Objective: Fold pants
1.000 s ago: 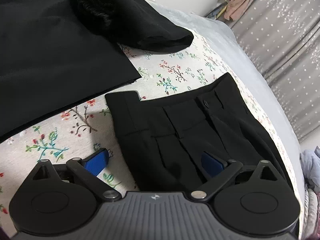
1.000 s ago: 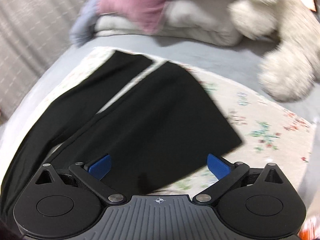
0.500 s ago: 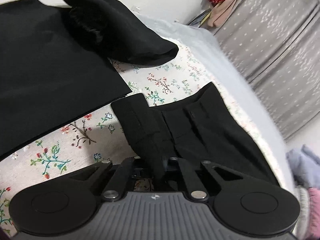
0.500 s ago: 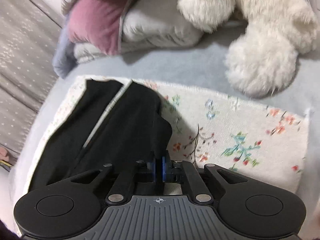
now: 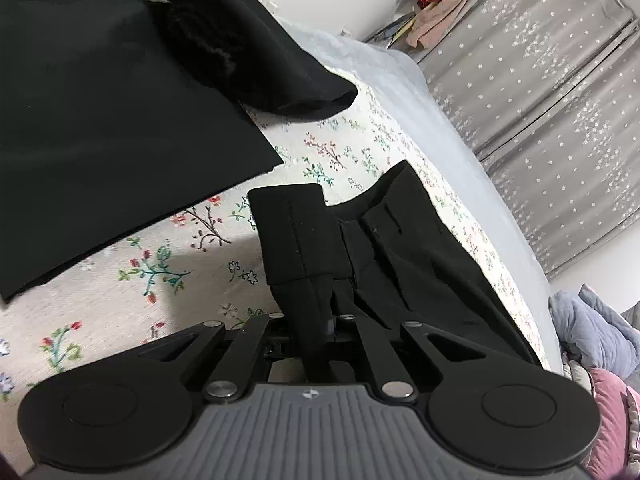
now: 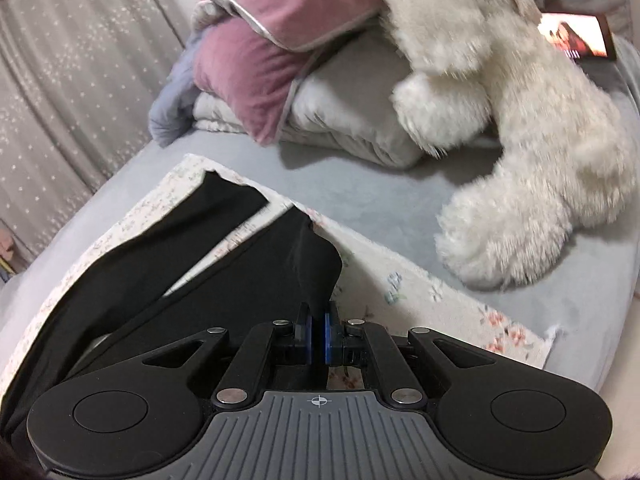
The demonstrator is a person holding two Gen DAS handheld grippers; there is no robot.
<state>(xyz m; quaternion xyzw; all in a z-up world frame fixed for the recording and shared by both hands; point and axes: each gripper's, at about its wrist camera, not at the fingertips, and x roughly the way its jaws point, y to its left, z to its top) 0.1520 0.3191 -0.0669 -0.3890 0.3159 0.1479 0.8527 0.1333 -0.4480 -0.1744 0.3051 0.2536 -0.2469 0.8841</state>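
Grey bedding (image 6: 400, 208) covers the bed, and a floral cloth (image 5: 168, 264) spread over it carries the black pants (image 5: 420, 276). Waist end lies in the left view, both legs (image 6: 160, 264) run across the cloth in the right view. Another black garment (image 5: 100, 120) sits well apart. The left claw (image 5: 316, 328) is clenched on the waistband corner (image 5: 292, 236), which stands lifted; the right claw (image 6: 318, 340) pinches a leg hem, probably one layer only, though the dark cloth hides the edge. Risk: thin fabric slipping from either pinch mid-fold, or the loose second leg dragging askew
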